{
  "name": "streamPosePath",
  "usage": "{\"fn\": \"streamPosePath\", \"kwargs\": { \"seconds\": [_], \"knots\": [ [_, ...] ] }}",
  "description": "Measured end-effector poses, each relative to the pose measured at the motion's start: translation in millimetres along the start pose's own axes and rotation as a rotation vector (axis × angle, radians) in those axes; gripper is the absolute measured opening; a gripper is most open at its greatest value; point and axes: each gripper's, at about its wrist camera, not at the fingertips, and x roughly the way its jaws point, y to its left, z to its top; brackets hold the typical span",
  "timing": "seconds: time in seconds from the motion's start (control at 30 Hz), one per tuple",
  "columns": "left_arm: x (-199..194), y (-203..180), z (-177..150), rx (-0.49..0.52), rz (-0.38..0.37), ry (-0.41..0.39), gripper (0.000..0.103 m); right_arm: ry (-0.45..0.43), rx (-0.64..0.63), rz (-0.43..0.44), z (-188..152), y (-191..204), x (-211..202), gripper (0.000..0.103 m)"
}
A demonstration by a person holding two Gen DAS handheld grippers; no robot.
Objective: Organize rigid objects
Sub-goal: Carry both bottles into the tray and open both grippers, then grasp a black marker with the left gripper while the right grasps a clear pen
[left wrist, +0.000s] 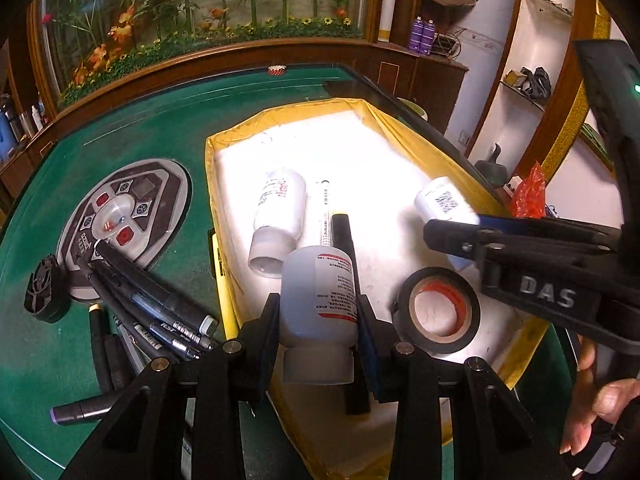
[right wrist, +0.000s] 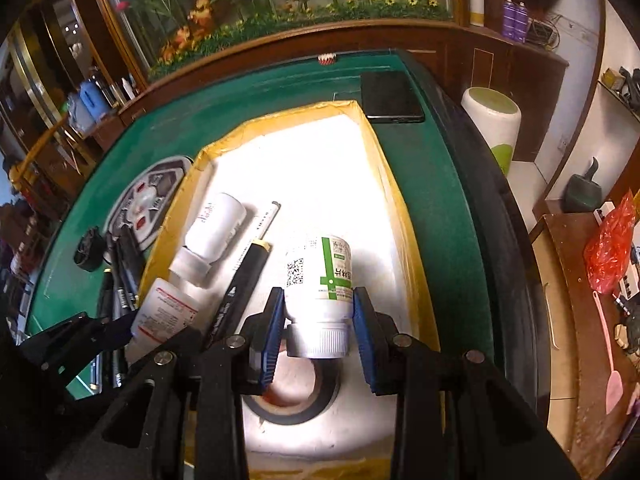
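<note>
A white foam tray with yellow taped rim (left wrist: 212, 184) (right wrist: 404, 216) lies on the green table. My left gripper (left wrist: 318, 312) is shut on a translucent bottle with a red-lined label (left wrist: 320, 292), held over the tray; this bottle shows at the left in the right wrist view (right wrist: 164, 312). My right gripper (right wrist: 318, 312) is shut on a white bottle with a green label (right wrist: 320, 276), which appears in the left wrist view (left wrist: 440, 200). Another white bottle (left wrist: 280, 216) (right wrist: 216, 232), a white pen (left wrist: 325, 208), a black marker (right wrist: 240, 296) and a black tape roll (left wrist: 438, 310) (right wrist: 292, 400) lie in the tray.
Several black pens (left wrist: 152, 312) lie on the green felt left of the tray, beside a round control panel (left wrist: 120, 216) and a small black fan (left wrist: 42, 292). A black phone (right wrist: 390, 96) lies beyond the tray's far corner. The table edge runs along the right.
</note>
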Motion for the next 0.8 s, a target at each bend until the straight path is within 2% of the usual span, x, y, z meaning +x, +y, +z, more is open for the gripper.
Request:
{"fn": "streamPosePath", "kwargs": {
  "seconds": [0.13,0.47,0.6,0.8],
  "knots": [
    [5,0,1,0.002,-0.013,0.008,0.037,0.029,0.003,-0.02,3,-1,11,0.032],
    [7,-2,5,0.013,-0.043,-0.001,0.038,0.022,-0.002,-0.035,9,-2,17,0.032],
    [1,-2,4,0.011,-0.054,-0.014,0.051,0.021,0.0,-0.034,9,-2,16,0.035],
    [-16,-4,-1,0.034,-0.075,-0.036,0.053,-0.02,0.031,-0.019,5,-4,-1,0.036]
  ]
}}
